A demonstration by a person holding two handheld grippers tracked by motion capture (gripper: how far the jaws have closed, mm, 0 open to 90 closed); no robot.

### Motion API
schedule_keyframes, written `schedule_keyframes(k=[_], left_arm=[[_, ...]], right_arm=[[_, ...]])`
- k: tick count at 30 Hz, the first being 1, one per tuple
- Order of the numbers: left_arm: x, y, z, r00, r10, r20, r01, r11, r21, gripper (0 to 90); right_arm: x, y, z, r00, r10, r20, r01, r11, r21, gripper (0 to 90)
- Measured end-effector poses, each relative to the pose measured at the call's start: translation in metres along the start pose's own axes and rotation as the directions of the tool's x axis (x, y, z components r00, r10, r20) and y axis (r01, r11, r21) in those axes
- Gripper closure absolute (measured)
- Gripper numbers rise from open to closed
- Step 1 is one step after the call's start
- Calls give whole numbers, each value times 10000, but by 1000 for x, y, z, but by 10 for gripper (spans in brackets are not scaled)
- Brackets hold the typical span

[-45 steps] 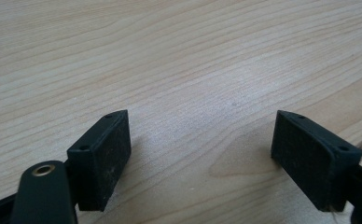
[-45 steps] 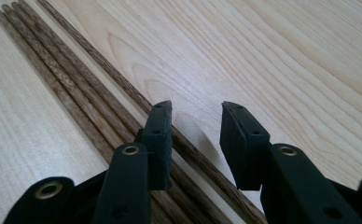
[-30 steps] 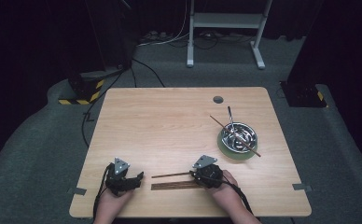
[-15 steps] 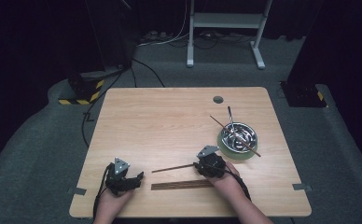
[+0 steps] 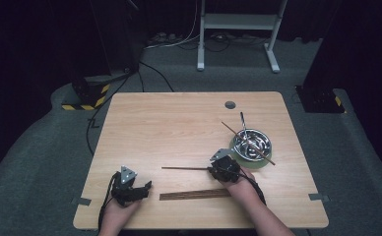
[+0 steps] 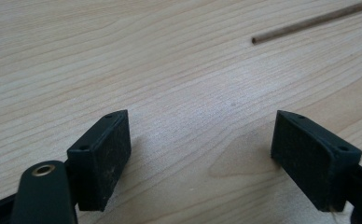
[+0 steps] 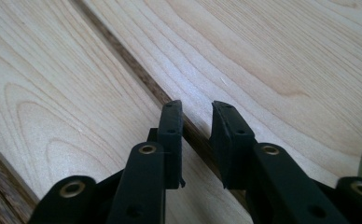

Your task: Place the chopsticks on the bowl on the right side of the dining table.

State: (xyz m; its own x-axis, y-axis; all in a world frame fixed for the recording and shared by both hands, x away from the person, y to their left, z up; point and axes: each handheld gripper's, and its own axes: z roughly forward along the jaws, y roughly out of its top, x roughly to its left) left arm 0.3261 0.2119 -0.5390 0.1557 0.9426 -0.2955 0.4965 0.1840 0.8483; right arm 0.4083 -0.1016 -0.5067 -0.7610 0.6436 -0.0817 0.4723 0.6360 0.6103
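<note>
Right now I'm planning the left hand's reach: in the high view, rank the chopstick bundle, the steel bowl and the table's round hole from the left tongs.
1. Chopstick bundle, just to their right, near edge.
2. Steel bowl, right side.
3. Round hole, far edge.

Desk [image 5: 179, 123]: bowl [image 5: 250, 147] as landmark, standing toward the desk's right edge, about midway front to back.
In the bowl: utensils, leaning out over its far-left rim; one stick [image 5: 248, 143] lies across it, tips past the rim on both sides.
Behind the bowl, slightly left: hole [image 5: 230, 104] in the desk.
Just front-left of the bowl: right gripper [image 5: 222, 167], a single stick [image 5: 184, 168] running left from it.
Front-left of the bowl, nearer the front edge: bundle of sticks [image 5: 195, 194], lying flat, left to right.
Far left of the bowl, near the front-left corner: left gripper [image 5: 132, 189].
</note>
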Motion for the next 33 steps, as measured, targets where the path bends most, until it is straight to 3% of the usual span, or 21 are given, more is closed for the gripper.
schedule_keyframes(k=[3,9,12,17,20,21,26,33], left_arm=[[0,0,0,10000,1,3,-1,10000,-1,199],[0,0,0,10000,-30,-17,30,10000,-37,199],[0,0,0,10000,-29,-18,29,10000,-34,199],[1,0,0,9999,101,-17,-101,9999,71,200],[1,0,-1,9999,125,-33,-124,9999,107,200],[1,0,0,9999,101,-11,-101,9999,72,200],[1,0,0,10000,86,-24,-86,9999,72,200],[0,0,-1,10000,48,-44,-48,9999,99,200]], right_arm=[[-1,-1,-1,9998,194,-59,-193,9998,104,761],[-3,-3,-3,9999,4,140,-6,9999,121,839],[-4,-3,-4,9999,-127,9,127,9997,209,841],[-2,-5,-5,9999,57,144,-60,9996,259,825],[-4,-3,-3,9998,-182,-90,183,9998,98,786],[-3,-2,-2,9999,-93,-129,95,9999,107,785],[-1,8,5,9984,-523,-233,526,9985,119,802],[-4,9,8,9977,-259,-619,261,9997,22,837]])
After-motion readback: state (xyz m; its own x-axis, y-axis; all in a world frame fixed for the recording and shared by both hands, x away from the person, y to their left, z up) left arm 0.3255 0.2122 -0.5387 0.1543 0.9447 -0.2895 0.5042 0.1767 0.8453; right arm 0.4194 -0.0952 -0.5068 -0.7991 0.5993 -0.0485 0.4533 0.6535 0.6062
